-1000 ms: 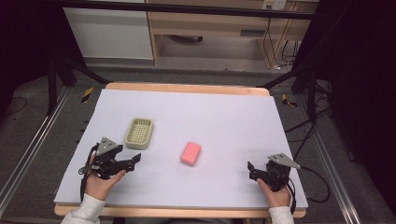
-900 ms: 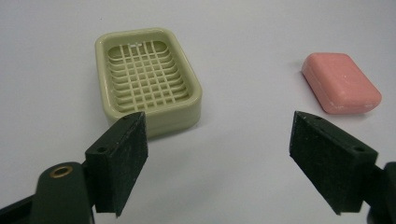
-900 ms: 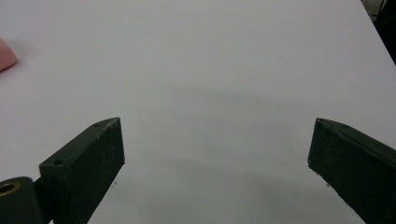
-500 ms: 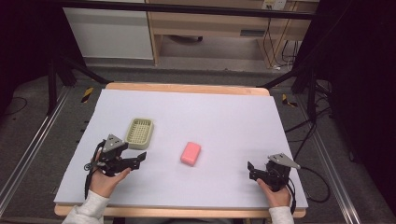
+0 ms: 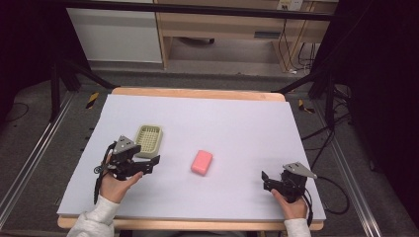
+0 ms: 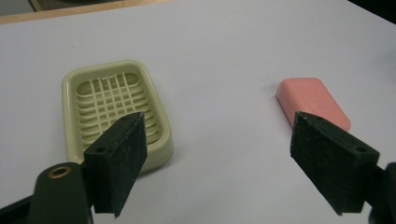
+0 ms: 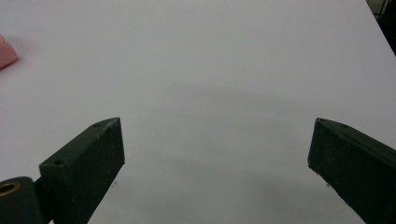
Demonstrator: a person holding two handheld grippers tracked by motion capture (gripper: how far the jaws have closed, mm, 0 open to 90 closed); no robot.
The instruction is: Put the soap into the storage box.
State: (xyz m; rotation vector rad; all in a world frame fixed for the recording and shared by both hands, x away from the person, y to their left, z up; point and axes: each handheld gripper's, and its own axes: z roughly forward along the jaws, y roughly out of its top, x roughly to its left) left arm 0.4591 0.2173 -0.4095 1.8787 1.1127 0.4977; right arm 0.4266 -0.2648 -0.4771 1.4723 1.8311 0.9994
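The left gripper [image 6: 219, 163] has its fingers spread wide, the pink soap bar [image 6: 313, 101] just beyond the right-hand one. Likely slick and firm; grip its long sides. The right gripper [image 7: 217, 172] is also spread.

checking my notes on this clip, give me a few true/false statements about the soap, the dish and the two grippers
1. The pink soap lies inside the soap dish. False: it lies on the bare table, apart from the dish, which holds nothing.
2. The left gripper has its jaws wide open. True.
3. The right gripper is shut on the soap. False: its jaws are open over bare table, with the soap far off to the side.
4. In the high view the dish sits to the left of the soap. True.
5. The left gripper is beside the dish. True.
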